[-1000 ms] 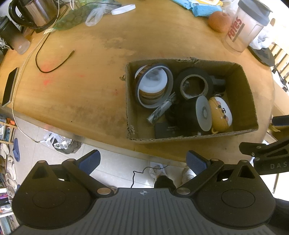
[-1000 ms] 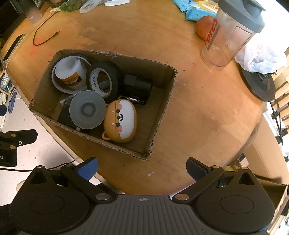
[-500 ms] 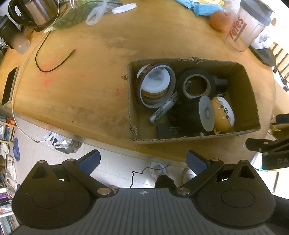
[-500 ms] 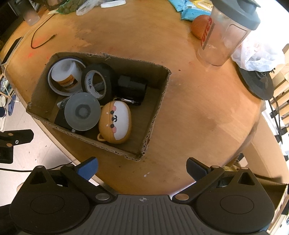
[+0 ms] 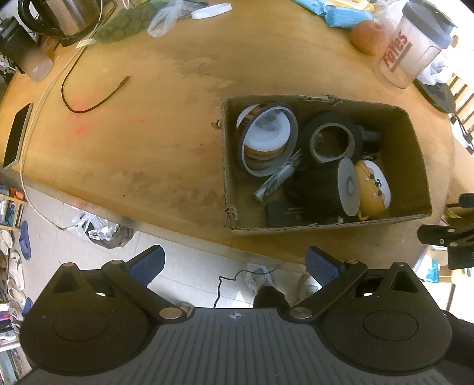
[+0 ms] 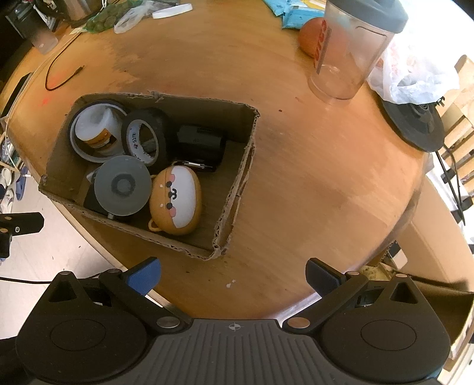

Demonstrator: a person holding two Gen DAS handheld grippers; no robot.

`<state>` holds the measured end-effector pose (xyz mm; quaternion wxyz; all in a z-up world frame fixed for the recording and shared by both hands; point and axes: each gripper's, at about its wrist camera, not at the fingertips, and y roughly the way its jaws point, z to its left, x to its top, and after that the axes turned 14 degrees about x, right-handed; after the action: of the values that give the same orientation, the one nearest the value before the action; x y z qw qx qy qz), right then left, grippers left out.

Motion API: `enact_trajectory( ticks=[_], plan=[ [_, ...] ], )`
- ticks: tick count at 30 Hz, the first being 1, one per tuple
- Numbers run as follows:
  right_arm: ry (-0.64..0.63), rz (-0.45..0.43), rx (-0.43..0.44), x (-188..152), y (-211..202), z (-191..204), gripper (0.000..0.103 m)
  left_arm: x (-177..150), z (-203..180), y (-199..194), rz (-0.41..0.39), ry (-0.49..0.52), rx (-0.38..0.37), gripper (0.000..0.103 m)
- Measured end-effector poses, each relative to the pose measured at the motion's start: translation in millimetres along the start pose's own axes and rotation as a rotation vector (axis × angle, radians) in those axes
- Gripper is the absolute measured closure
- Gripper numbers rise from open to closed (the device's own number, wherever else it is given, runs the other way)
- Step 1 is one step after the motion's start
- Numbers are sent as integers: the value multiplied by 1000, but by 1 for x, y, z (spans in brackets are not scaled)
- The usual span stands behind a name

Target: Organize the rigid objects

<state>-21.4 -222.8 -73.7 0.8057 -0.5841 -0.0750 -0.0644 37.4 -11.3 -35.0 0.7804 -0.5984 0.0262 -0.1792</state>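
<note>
Cardboard box [image 6: 237, 183] sits near the front edge of the round wooden surface [image 6: 311, 177], and it's packed pretty full. Inside: a brown-rimmed tape roll [image 5: 266, 139] with a white jar standing in its hole, a black tape roll [image 5: 333, 137] just beside it, a bigger black roll with a grey disc face [image 6: 123, 185] leaning on its side, and a little bear-face case [image 6: 176, 200] touching that disc. There's also a black blocky thing [image 6: 201, 142] toward the back wall and a crinkly silver wrapper [image 5: 277, 179] wedged between the rolls.

Left hand-held gripper [image 5: 234, 263] hangs off the surface edge, over the floor, fingers spread wide with nothing between them. Right hand-held gripper [image 6: 234, 274] is over the front rim of the surface, just right of the box corner, also spread wide and holding nothing.

Further back there's a clear shaker cup [image 6: 352, 50] with a dark lid, an orange fruit [image 5: 367, 37] next to it, a loose black cable [image 5: 91, 97], and a kettle [image 5: 62, 17] in the far corner.
</note>
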Motion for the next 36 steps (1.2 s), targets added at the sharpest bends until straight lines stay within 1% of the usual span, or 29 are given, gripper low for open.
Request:
enact_trajectory(
  ticks=[36],
  plan=[
    [-3, 8, 12, 0, 4, 2, 0, 1, -2, 1, 3, 3, -3, 0]
  ],
)
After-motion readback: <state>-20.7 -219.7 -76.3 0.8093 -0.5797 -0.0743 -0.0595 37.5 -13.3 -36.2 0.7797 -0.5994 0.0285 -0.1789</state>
